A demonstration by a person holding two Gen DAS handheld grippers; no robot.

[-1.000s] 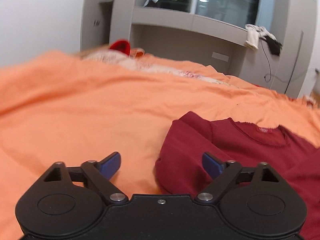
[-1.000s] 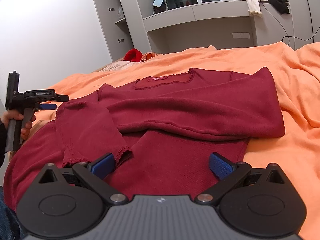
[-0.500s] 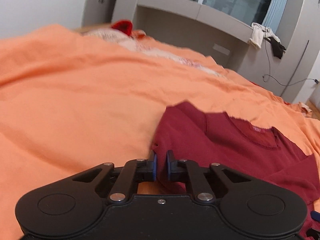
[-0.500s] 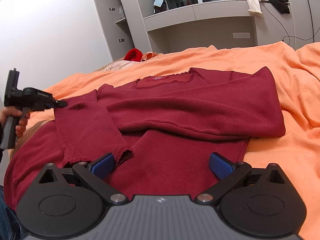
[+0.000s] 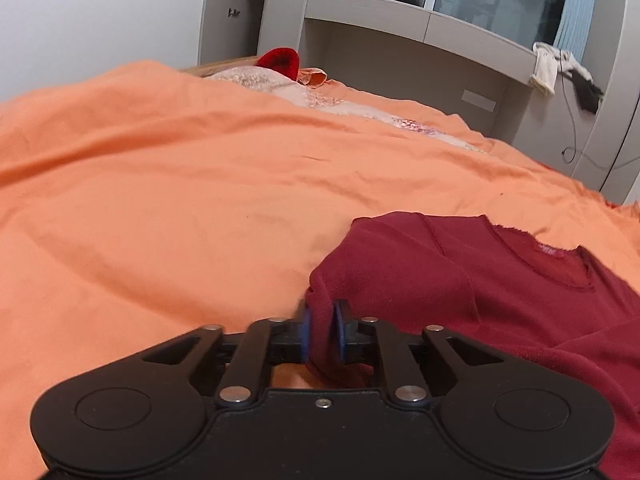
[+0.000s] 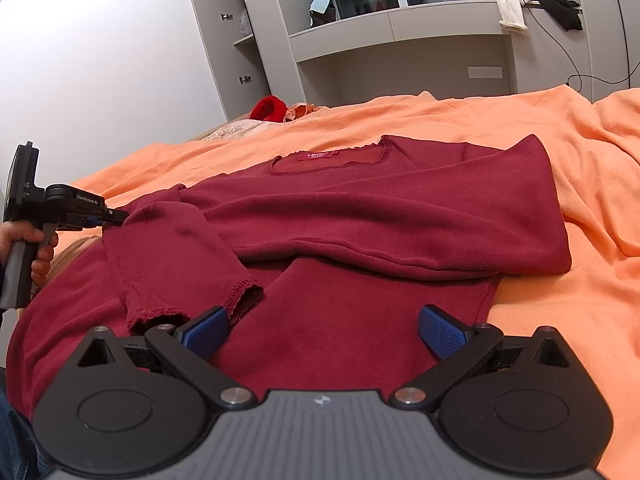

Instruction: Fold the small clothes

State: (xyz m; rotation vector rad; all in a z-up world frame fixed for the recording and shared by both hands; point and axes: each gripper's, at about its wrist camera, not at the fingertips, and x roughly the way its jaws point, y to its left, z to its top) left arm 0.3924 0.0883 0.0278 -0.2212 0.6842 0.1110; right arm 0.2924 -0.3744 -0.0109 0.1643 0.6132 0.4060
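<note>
A dark red long-sleeved sweater (image 6: pixel 400 216) lies on the orange bedspread (image 6: pixel 580 300), neck away from me, one sleeve folded across the chest. The other sleeve (image 6: pixel 176 256) is doubled back, its cuff (image 6: pixel 244 296) near my right gripper. My left gripper (image 5: pixel 320 332) pinches the fold at the sweater's left shoulder (image 5: pixel 400 264); its jaws are opening slightly with the cloth still pressed between the blue pads. The right wrist view shows that left gripper (image 6: pixel 116 216) at the sweater's left edge. My right gripper (image 6: pixel 324 330) hovers open over the lower hem, nothing between its fingers.
A person's hand (image 6: pixel 24 240) holds the left gripper's handle. A red knitted item (image 6: pixel 269 107) and pale fabric (image 5: pixel 256 78) lie at the bed's far end. Grey shelving (image 6: pixel 400 24) stands behind, with white cloth (image 6: pixel 512 4) and a cable hanging.
My left gripper went from wide open to closed on the sweater's shoulder fold and has drawn the cloth up a little. The right gripper has stayed still and open.
</note>
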